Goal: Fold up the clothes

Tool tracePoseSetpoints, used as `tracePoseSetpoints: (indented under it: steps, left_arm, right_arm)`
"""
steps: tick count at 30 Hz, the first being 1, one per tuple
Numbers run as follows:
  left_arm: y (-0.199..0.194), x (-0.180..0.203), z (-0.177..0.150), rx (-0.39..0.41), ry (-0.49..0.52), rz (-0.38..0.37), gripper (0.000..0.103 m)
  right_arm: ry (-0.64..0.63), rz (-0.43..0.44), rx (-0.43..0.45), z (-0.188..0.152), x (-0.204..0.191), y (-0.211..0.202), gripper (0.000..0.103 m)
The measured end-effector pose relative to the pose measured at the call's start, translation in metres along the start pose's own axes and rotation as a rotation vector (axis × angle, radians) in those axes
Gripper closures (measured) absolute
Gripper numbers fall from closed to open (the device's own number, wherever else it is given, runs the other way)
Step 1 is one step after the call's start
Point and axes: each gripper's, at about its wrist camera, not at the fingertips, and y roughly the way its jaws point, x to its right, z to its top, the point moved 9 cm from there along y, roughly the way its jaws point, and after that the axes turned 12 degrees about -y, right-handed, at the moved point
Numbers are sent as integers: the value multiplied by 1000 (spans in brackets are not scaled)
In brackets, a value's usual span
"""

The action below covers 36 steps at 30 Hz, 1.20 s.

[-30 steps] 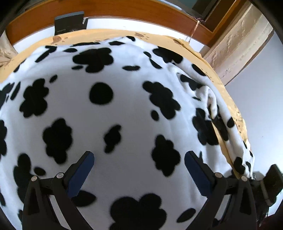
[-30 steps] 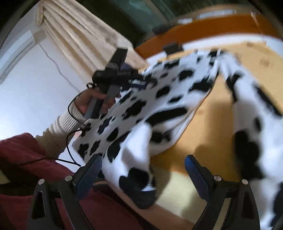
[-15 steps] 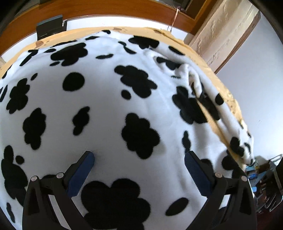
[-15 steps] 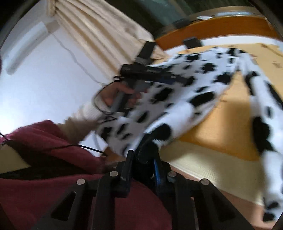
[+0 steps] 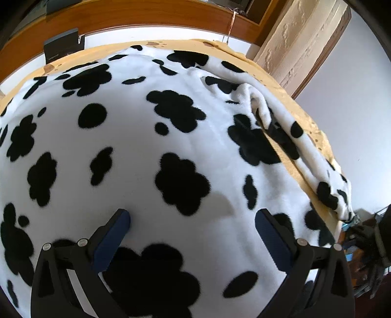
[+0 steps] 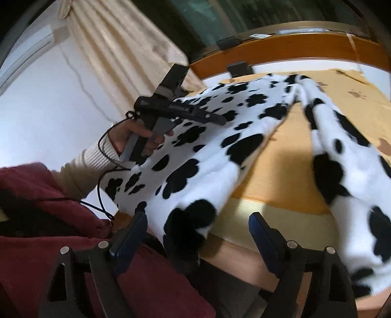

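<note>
The white fleece garment with black cow spots (image 5: 151, 146) lies on the yellow-covered table (image 6: 288, 171), its near end cut off behind the released left claw (image 5: 193, 234). Its long axis runs away toward the wooden window frame (image 5: 146, 17). The right claw (image 6: 198, 234) is released beside the hanging corner.

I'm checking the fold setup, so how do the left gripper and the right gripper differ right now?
The left gripper hovers over the flat middle of the cow-print garment; the right gripper sits at the garment corner hanging off the table edge. The left views only fabric; the right also sees the person's hand. Both are open, holding nothing.
</note>
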Motion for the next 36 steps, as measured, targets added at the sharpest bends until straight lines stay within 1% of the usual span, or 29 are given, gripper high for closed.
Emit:
tracePoseSetpoints:
  steps: [1,2,3,4,5,6,8,9,11,13,14,17,19,20,21,22,23,24,25,28,30,33,36]
  left_arm:
    - [-2,0,-3,-1,-1,-6,0]
    - [-4,1,-5,-3,0,-9,0]
    - [-5,2,-8,-4,3,-11,0]
    - [-6,3,-10,-6,5,-12,0]
    - [-7,4,-12,-8,7,-14,0]
    - [-8,4,-14,-10,8,-15,0]
    - [-10,7,-16,-11,11,-21,0]
    - [-10,8,-18,-12,12,-25,0]
    - [-8,11,-20,-15,15,-33,0]
    - [-3,14,-23,-19,25,-28,0]
    - [-1,16,-25,-16,38,-17,0]
    - [3,27,-30,-7,103,13,0]
    - [4,37,-34,-11,132,-7,0]
    - [4,43,-36,-16,145,-23,0]
    - [5,50,-39,-25,160,-41,0]
    - [6,57,-43,-36,176,-60,0]
    - [6,64,-46,-45,192,-76,0]
    - [7,72,-49,-55,211,-93,0]
    - [8,80,-53,-66,233,-112,0]
    - [9,106,-65,-91,300,-162,0]
    - [9,121,-69,-89,346,-176,0]
    - [4,139,-73,-67,418,-186,0]
    - [0,152,-73,-50,462,-199,0]
  right_arm:
    - [-9,17,-18,0,-1,9,16]
    - [-5,61,-31,-1,-5,17,16]
    - [2,114,-40,-2,-10,24,19]
    - [-1,159,-43,-1,-17,29,25]
    - [-18,192,-47,0,-25,33,44]
    - [-29,217,-43,4,-32,33,66]
    - [-27,266,-16,14,-43,29,83]
    - [-3,286,18,20,-41,20,86]
    - [52,321,94,31,-35,-1,87]
    - [82,318,136,33,-31,-16,88]
    - [85,293,133,28,-27,-21,88]
    - [74,189,58,3,-17,-18,87]
    - [56,74,8,-13,-7,-18,86]
    - [44,24,-4,-17,-3,-20,79]
    - [34,-24,-7,-19,1,-24,62]
    - [25,-80,-2,-19,5,-30,46]
    - [15,-140,6,-19,11,-38,25]
    - [5,-200,27,-18,17,-48,22]
    - [6,-240,48,-18,23,-58,22]
    - [38,-339,98,-20,43,-87,22]
    - [64,-414,94,-25,60,-97,22]
    - [154,-476,100,-41,88,-112,22]
    - [201,-531,116,-47,108,-126,22]
